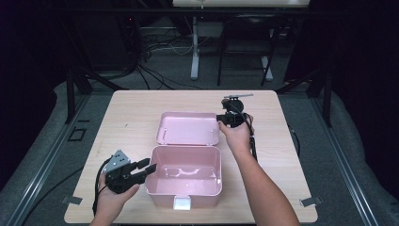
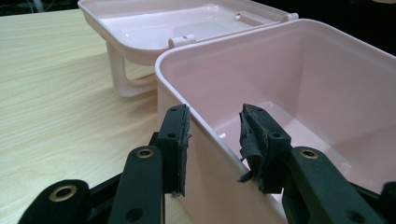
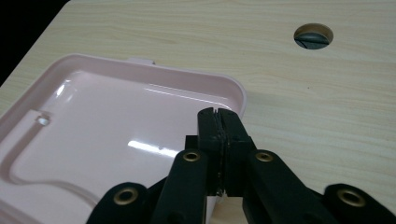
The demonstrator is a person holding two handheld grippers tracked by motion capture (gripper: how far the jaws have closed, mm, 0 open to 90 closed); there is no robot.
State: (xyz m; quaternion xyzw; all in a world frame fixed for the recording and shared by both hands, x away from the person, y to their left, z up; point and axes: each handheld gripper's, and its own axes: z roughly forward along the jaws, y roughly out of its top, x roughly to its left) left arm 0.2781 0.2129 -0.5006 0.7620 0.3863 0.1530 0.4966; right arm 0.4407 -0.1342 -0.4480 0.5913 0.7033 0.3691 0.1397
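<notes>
Pink box (image 1: 186, 176) open on table (image 1: 131, 108); L claw (image 2: 212, 140) released, straddling box wall; R claw (image 3: 218, 140) clenched on lid (image 3: 116, 116) rim.

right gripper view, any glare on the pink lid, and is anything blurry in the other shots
Right gripper view: white glare streaks on the glossy pink lid, sharp otherwise. Left gripper view: the pink box wall is crisp, the near black links at the bottom edge are soft, with a faint sheen on the box floor. High view: the table is brightly lit and the surroundings fall into near-black.

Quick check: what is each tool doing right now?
Left tool: open, jaws astride the pink box wall.
Right tool: shut on the lid rim.
</notes>
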